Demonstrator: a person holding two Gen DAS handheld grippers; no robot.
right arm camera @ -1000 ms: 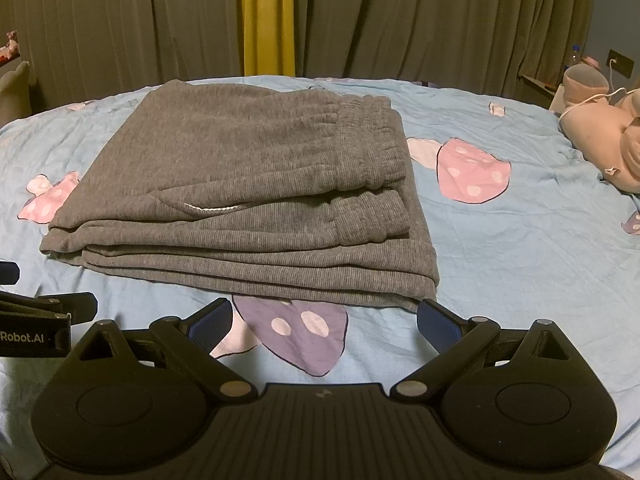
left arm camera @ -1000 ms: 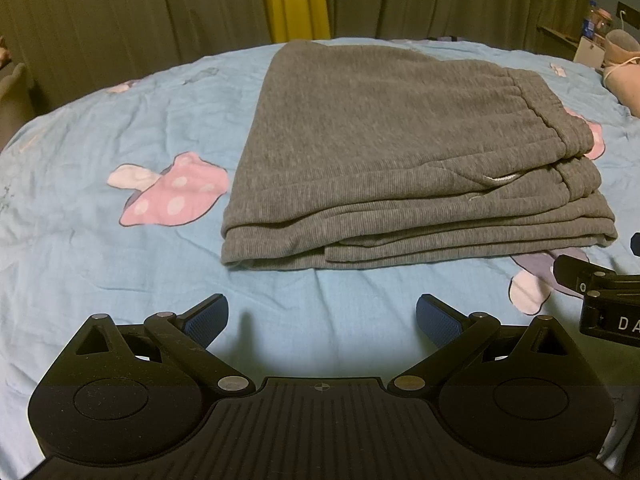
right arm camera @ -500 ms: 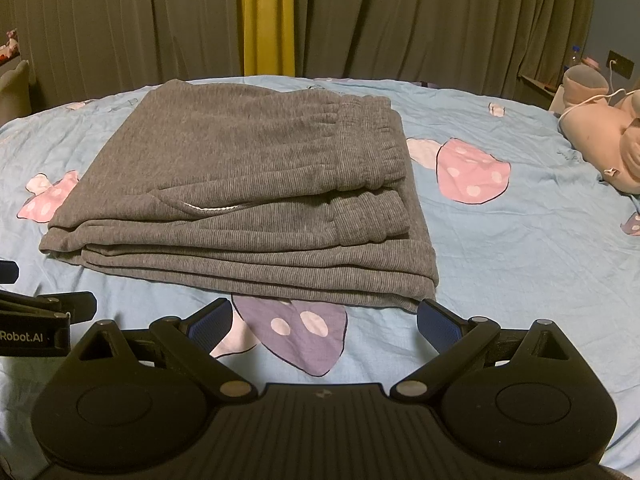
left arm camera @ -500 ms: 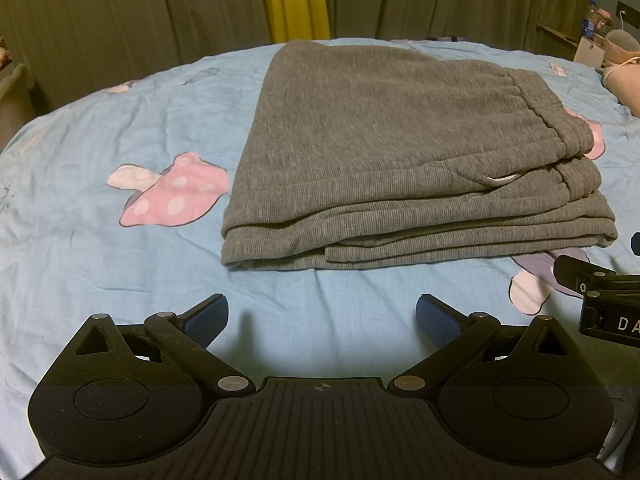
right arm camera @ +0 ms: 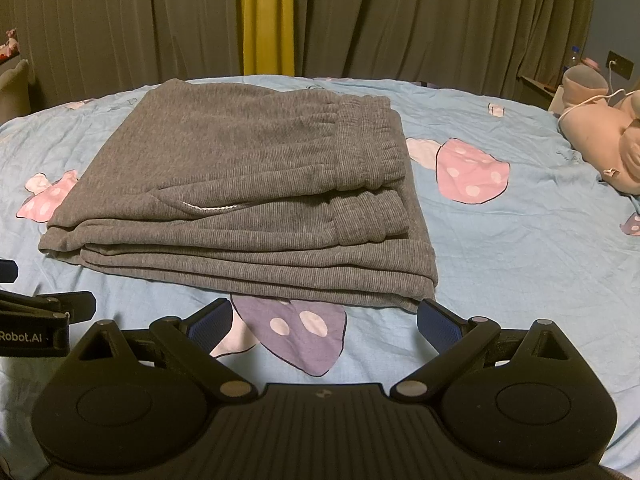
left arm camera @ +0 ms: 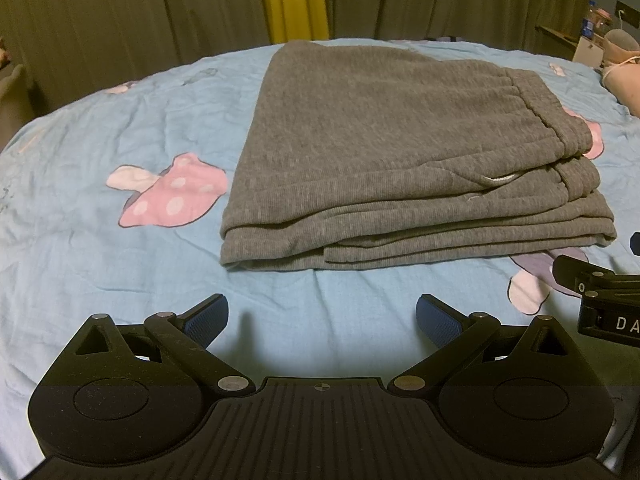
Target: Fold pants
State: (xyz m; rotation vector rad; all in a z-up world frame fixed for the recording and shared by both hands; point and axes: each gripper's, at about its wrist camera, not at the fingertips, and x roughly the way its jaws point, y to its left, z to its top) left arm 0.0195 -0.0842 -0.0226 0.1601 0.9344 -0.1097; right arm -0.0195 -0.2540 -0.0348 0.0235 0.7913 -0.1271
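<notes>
From the left wrist we see our left tongs (left arm camera: 322,316) spread wide and empty, held low over the bed (left arm camera: 80,208). The pants (left arm camera: 400,152) lie straight ahead of them, apart from both fingers, already folded into a thick grey stack. The stack's long axis runs left to right across our view, with its layered edges facing us and the waistband at its right end. The right tongs (left arm camera: 600,292) poke in at the right of the pants' near corner.

From the right wrist our right tongs (right arm camera: 324,320) are likewise spread and hold nothing. Here the pants (right arm camera: 248,184) lie ahead and a little left, the near right corner just beyond the right finger, so we judge this hand slightly nearer. The left tongs (right arm camera: 44,312) show left of the pants.

The bed (right arm camera: 500,248) carries a blue sheet with mushroom prints; beyond the pants hang dark curtains (right arm camera: 400,16) with one yellow strip, and a plush toy (right arm camera: 600,136) lies far right.
</notes>
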